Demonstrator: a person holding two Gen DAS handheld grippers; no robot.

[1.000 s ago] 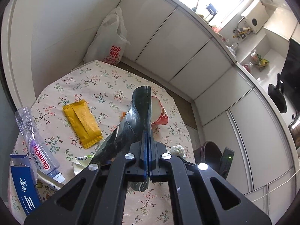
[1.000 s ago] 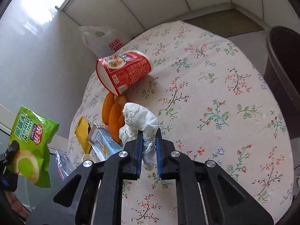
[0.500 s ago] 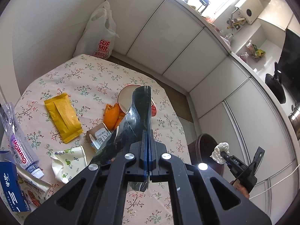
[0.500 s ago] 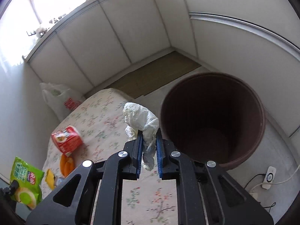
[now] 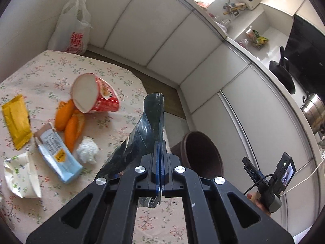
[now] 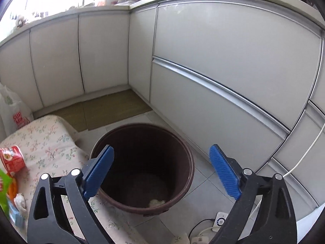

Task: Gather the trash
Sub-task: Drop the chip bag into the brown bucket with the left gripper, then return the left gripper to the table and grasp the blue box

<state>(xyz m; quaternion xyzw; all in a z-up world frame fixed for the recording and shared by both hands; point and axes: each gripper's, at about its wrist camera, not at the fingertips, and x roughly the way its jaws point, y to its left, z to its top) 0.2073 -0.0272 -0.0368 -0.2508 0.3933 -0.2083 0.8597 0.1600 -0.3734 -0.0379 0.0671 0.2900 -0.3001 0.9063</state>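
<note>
- The right gripper (image 6: 161, 169) hangs over the round, dark brown bin (image 6: 183, 185), its ribbed blue pads (image 6: 223, 172) swinging apart with nothing between them.
- Deep in the bin, on its dull floor, lies a pale crumpled wad (image 6: 156, 202).
- The left gripper (image 5: 159, 162) has its pads pressed together, pinching a shiny, dark foil-lined wrapper (image 5: 142, 140) that stands up in a twisted, glossy strip.
- From that side the bin (image 5: 203, 156) sits on the tiled floor beside the table edge, against smooth white cabinet fronts.
- The table (image 5: 48, 67) wears a soft cloth printed with small flowers.
- On it lie a red paper noodle cup (image 5: 95, 96) tipped on its side with its white inside showing, curled orange peels (image 5: 70, 122) touching it, a crumpled white tissue ball (image 5: 87, 150), a flattened pale blue carton (image 5: 57, 158), a flat yellow sachet (image 5: 16, 122) with crimped ends, and a torn white wrapper (image 5: 22, 174).
- A thin white plastic bag (image 5: 71, 26) with red lettering slumps in the corner beyond the table.
</note>
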